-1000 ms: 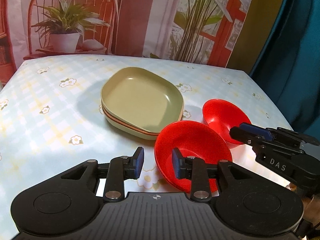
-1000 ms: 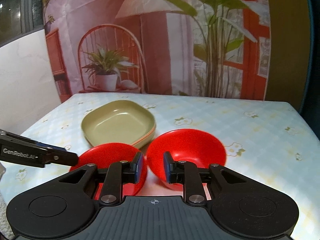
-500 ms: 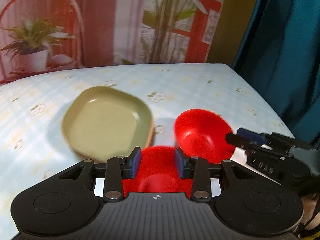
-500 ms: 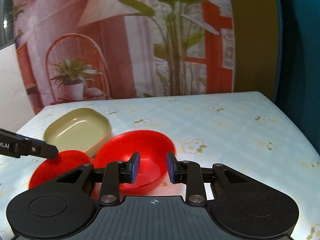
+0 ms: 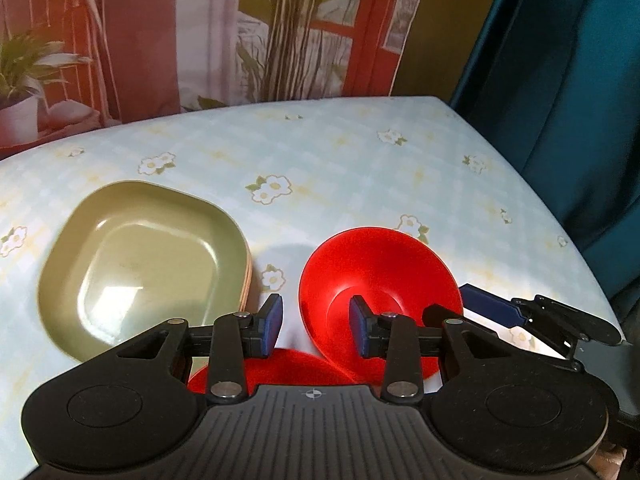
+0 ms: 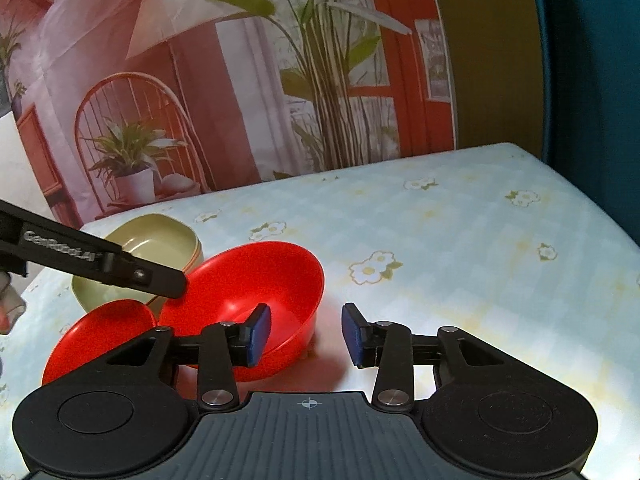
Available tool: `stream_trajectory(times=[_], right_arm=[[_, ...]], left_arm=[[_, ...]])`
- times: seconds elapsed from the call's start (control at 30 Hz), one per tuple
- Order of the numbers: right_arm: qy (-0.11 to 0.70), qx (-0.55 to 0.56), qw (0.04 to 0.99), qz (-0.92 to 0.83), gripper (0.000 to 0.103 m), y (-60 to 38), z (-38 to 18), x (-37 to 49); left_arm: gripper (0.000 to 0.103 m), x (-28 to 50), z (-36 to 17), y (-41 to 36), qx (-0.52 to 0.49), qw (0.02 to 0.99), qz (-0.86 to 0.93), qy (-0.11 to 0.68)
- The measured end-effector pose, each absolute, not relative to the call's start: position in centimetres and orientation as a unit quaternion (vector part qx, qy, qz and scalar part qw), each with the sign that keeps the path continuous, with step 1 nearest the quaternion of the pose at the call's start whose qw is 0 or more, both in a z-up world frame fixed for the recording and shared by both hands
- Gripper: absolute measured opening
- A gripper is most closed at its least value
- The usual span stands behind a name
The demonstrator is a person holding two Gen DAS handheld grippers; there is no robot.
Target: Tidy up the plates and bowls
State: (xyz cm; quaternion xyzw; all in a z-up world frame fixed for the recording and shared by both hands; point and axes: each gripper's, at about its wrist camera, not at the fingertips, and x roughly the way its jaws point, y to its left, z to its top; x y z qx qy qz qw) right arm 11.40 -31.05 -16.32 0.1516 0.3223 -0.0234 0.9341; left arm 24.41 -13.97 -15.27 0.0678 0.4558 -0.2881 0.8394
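Two red bowls and a stack of green square plates (image 5: 140, 264) sit on the flowered tablecloth. The far red bowl (image 5: 376, 272) leans with its near edge over the second red bowl (image 5: 280, 368), which is mostly hidden under my left gripper (image 5: 316, 326). That gripper is open and straddles the far bowl's left rim without pressing it. My right gripper (image 6: 305, 334) has its jaws opening. The same red bowl's (image 6: 256, 280) right wall stands between them, with the pads clear of it. The other red bowl (image 6: 100, 332) lies left of it, and the plates (image 6: 160, 244) behind.
The left gripper's finger (image 6: 120, 264) reaches in to the bowl's left rim. Part of a hand (image 6: 8, 308) shows at the left edge. The table's right edge (image 5: 560, 220) meets a teal curtain (image 5: 580, 100). A printed backdrop hangs behind the table.
Both grippers' jaws have widened. The left gripper moved right, from over the near red bowl to the far bowl's left rim. The right gripper shifted right, and the bowl now sits left of its centre.
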Motion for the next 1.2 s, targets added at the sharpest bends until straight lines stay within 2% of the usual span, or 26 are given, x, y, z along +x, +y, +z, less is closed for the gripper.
stream_trajectory(times=[0.27,0.43,0.73,1.2], right_arm=[[0.326,0.170,0.930,-0.009,0.036,-31.3,-17.0,11.8],[0.325,0.185,0.927,-0.002,0.031,-31.5,-17.1,11.8],[0.328,0.194,0.925,-0.011,0.020,-31.7,-17.1,11.9],[0.305,0.176,0.936,-0.011,0.020,-30.9,-13.8,11.7]], left_arm=[[0.038,24.9,-16.1,-14.5,0.070,0.828,-0.304,0.466],[0.029,24.9,-16.3,-14.7,0.082,0.833,-0.306,0.455],[0.028,24.4,-15.2,-14.7,0.078,0.838,-0.311,0.441],[0.028,22.5,-11.7,-13.1,0.065,0.859,-0.314,0.400]])
